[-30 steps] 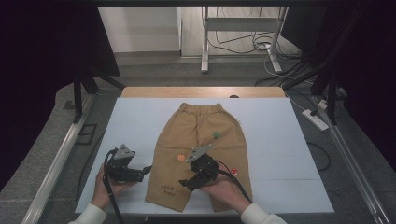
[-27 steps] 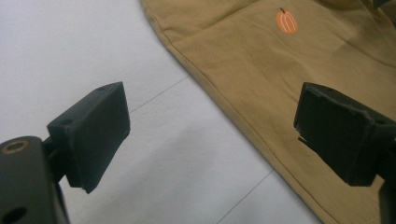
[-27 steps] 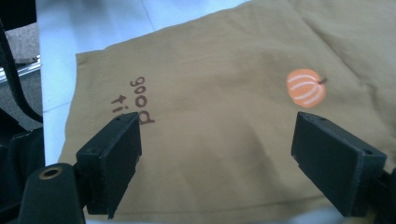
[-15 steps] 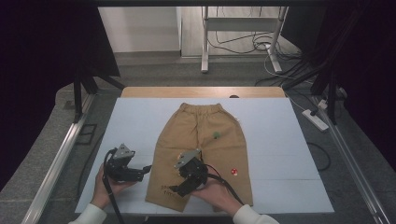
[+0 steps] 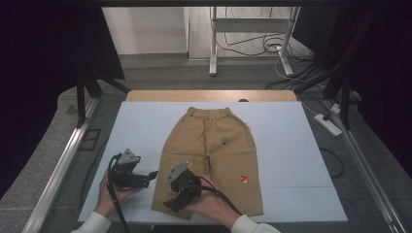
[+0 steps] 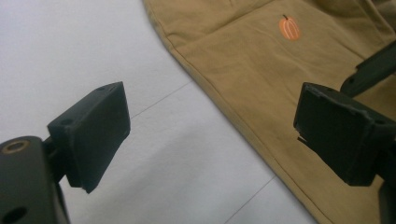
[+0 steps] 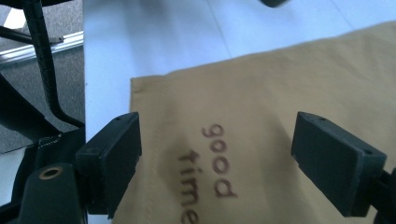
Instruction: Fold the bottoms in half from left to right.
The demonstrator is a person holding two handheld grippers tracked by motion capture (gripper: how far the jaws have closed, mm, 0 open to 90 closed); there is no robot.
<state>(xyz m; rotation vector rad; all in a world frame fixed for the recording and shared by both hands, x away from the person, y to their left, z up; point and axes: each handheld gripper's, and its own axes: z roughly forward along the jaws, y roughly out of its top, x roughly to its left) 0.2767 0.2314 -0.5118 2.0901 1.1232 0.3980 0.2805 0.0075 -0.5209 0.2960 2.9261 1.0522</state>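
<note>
On the left side, the left gripper (image 5: 145, 177) rests in the person's hand on the pale blue-white bench (image 5: 141, 131), just beside the outer seam of the tan cotton children's trousers (image 5: 214, 160). Its jaws stand wide apart and hold nothing; they point toward the trouser edge, probably so that this gripper can take the side of the leg when needed. In the left gripper view the seam runs diagonally between the jaws, and a small orange pumpkin print (image 6: 289, 28) sits further up on the cloth. The trousers lie flat and spread in the middle of the bench, waistband away from the person and the two hems near them, which looks like a good start for folding. More to the right, the right gripper (image 5: 176, 200) hovers over the hem of the left-hand leg, also wide open and empty. In the right gripper view its jaws frame the dark printed words "good time" (image 7: 205, 170) near the hem corner, so I judge that it is lining up to pinch this corner. A small red mushroom print (image 5: 243, 178) marks the other leg.
</note>
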